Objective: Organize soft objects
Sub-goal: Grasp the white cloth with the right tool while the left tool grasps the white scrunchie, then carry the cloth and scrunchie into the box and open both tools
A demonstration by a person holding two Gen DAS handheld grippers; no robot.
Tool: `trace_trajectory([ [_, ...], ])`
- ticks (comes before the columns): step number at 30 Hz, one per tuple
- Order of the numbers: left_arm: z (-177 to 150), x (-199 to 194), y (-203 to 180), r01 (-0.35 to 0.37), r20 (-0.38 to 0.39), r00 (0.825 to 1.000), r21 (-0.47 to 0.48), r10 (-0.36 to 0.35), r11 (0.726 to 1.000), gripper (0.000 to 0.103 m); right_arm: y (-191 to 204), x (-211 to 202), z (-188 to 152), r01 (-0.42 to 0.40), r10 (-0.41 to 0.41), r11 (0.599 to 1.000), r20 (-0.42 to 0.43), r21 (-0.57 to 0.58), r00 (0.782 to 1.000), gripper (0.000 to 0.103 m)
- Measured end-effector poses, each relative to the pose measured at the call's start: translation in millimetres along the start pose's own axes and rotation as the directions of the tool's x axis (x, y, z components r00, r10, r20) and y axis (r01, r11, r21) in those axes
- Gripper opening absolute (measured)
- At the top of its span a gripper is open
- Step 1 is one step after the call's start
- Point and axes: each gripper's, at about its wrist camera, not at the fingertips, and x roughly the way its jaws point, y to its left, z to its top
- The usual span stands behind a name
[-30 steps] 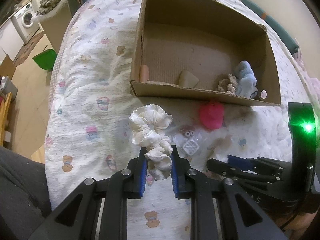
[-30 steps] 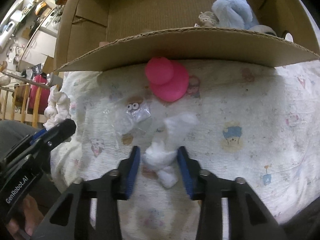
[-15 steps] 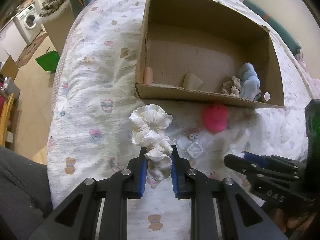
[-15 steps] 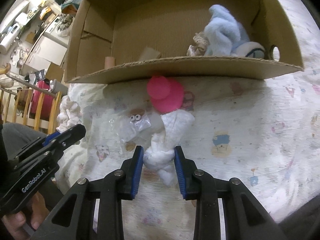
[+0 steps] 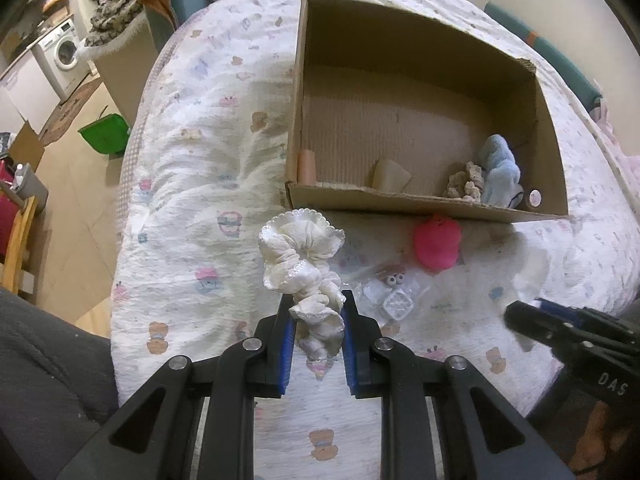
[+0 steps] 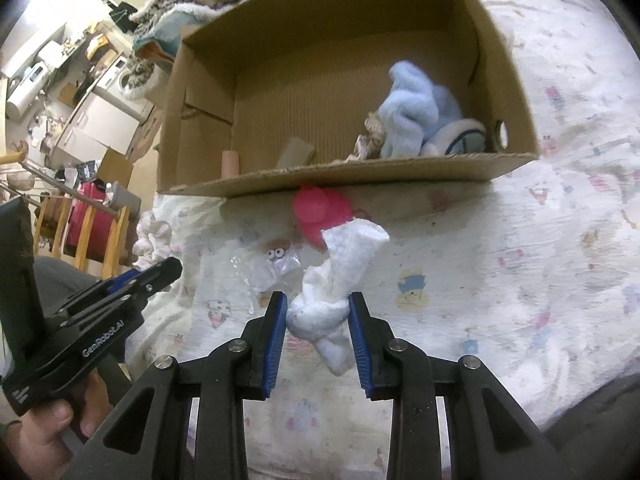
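Both grippers loaded, so this looks like a two-at-once carry to the cardboard box point(image 5: 424, 204). Left gripper point(image 5: 317, 322): jaws closed down on the lower end of the cream ruffled scrunchie point(image 5: 304, 264), rest of it standing up ahead of the jaws, clear of the bed quilt point(image 5: 192, 200). Right gripper point(image 6: 318, 318): jaws pinching a knotted white cloth point(image 6: 340, 276) at the knot, loose tail fanning forward. Gripping low on both probably keeps the bulk in front for a drop over the box's near wall. Box sits ahead of both jaws; blue plush point(image 6: 416, 112) already inside. Pink toy point(image 6: 318, 214) and clear googly-eye bag point(image 6: 276, 264) lie on the quilt between jaws and box, untouched. Versus 1 s ago: both grippers higher, box interior more exposed in both views, right jaws narrower on the cloth, which is now lifted off the quilt.
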Motion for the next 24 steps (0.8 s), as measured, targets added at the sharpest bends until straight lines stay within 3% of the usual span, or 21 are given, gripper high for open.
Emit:
trace_trajectory([
  [9, 24, -44, 7, -0.009, 0.095, 0.995, 0.051, 0.005, 0.999, 0.019, -4, -57, 16, -0.032, 0.035, 0.999, 0.106, -0.029, 0.994, 0.033],
  [15, 50, -60, 9, 0.016, 0.141, 0.990, 0.036, -0.021, 0.999, 0.019, -2, -83, 36, -0.055, 0.063, 0.998, 0.202, -0.044, 0.977, 0.033],
  [24, 92, -66, -7, 0.019, 0.215, 0.976, 0.076, -0.035, 0.997, 0.019, 7, -88, 69, -0.087, 0.104, 0.994, 0.299, -0.071, 0.949, 0.033],
])
